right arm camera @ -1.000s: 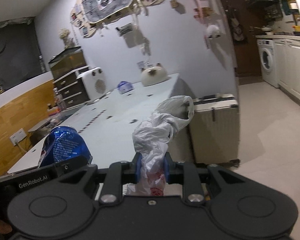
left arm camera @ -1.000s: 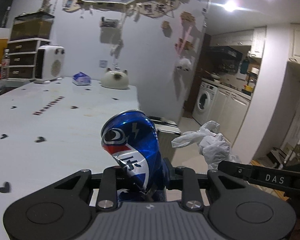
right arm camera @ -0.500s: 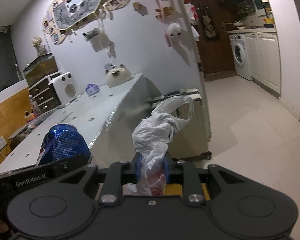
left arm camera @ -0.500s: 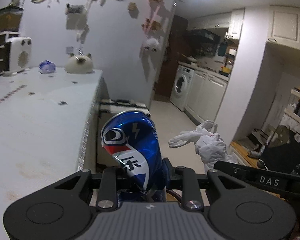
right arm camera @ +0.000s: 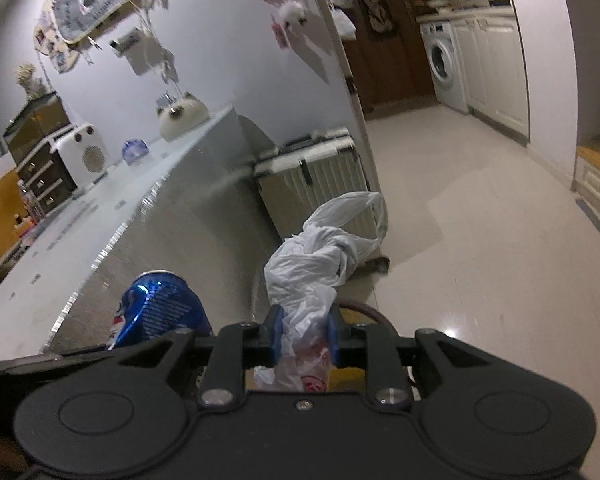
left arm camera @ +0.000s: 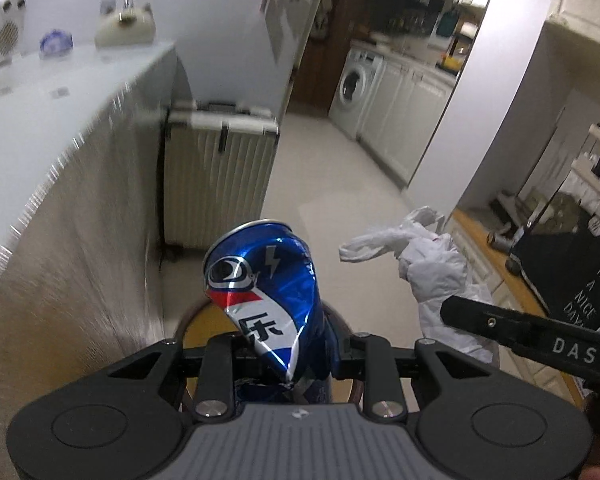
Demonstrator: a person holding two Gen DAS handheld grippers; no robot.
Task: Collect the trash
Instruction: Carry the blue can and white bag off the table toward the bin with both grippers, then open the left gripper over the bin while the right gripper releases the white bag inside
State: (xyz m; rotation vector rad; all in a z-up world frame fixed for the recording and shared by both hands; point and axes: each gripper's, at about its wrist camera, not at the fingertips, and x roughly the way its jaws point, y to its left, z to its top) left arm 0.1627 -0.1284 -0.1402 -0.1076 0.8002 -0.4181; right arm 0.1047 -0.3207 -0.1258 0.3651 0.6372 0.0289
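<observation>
My left gripper (left arm camera: 290,354) is shut on a crushed blue cola can (left arm camera: 266,292), held upright in the air beside the table's edge. My right gripper (right arm camera: 303,338) is shut on a crumpled white plastic bag (right arm camera: 320,256), whose loose end flops forward. The bag also shows in the left wrist view (left arm camera: 432,276) to the right of the can, and the can shows in the right wrist view (right arm camera: 160,306) to the left of the bag. Below both grippers a round dark rim with a yellow inside (left arm camera: 204,320) shows; most of it is hidden.
The white table (left arm camera: 60,128) and its cloth side run along the left. A ribbed pale suitcase (left arm camera: 220,184) stands at the table's end. Tiled floor (right arm camera: 480,240) stretches to a washing machine (left arm camera: 354,86) and cabinets. A black sign (left arm camera: 580,280) stands at right.
Both grippers have swung right and tilted down, away from the tabletop and over its edge toward the floor. The can and the bag stay gripped. The round rim has come into view below.
</observation>
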